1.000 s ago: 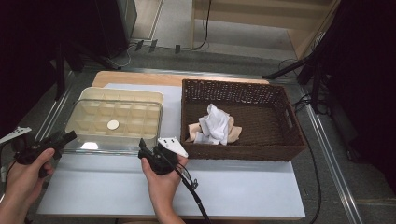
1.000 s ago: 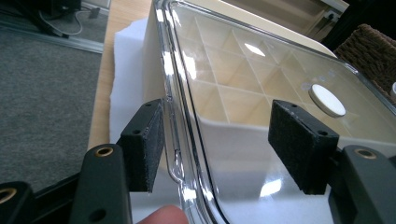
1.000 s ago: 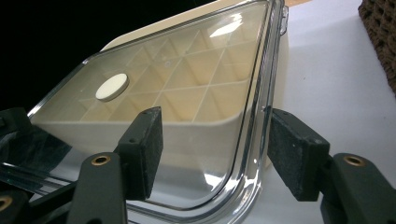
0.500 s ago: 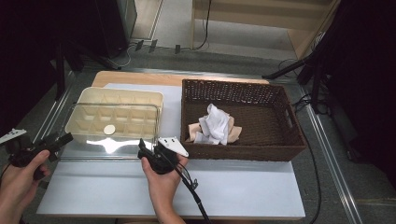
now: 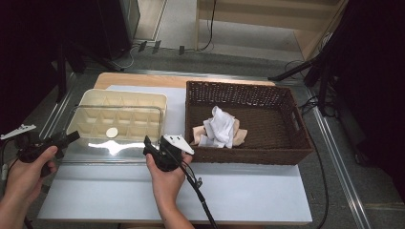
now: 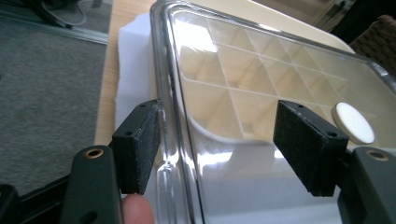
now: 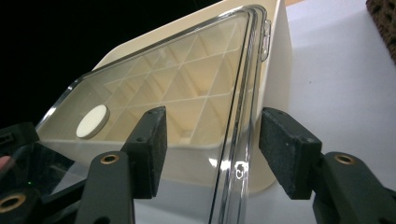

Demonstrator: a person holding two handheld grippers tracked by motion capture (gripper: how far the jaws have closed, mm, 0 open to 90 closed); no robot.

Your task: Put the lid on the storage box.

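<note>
**Lid on divided box, both tongs open at its near corners**

Clear lid (image 5: 114, 136) lies over the cream divided box (image 5: 119, 102) on the left half of the table (image 5: 248, 191), its near part reaching past the box toward me. A white round disc (image 5: 111, 132) shows at the lid, near its middle-left; I cannot tell if it sits on the lid or in a compartment below.

My left tongs (image 5: 71, 137) are at the lid's near left corner, jaws apart. In the left gripper view the left tongs (image 6: 217, 140) straddle the lid's raised rim: one pad just outside the edge, the other over the lid, close to the disc (image 6: 353, 122). No pad is clearly pressing on it.

My right tongs (image 5: 149, 145) are at the lid's near right corner, jaws also apart. In the right gripper view the right tongs (image 7: 212, 147) bracket the lid edge (image 7: 233, 140), with the box wall (image 7: 275, 88) behind it; gaps show on both sides.

Brown wicker basket (image 5: 291, 143) stands just right of the box, holding crumpled white and beige cloths (image 5: 219, 129).
</note>
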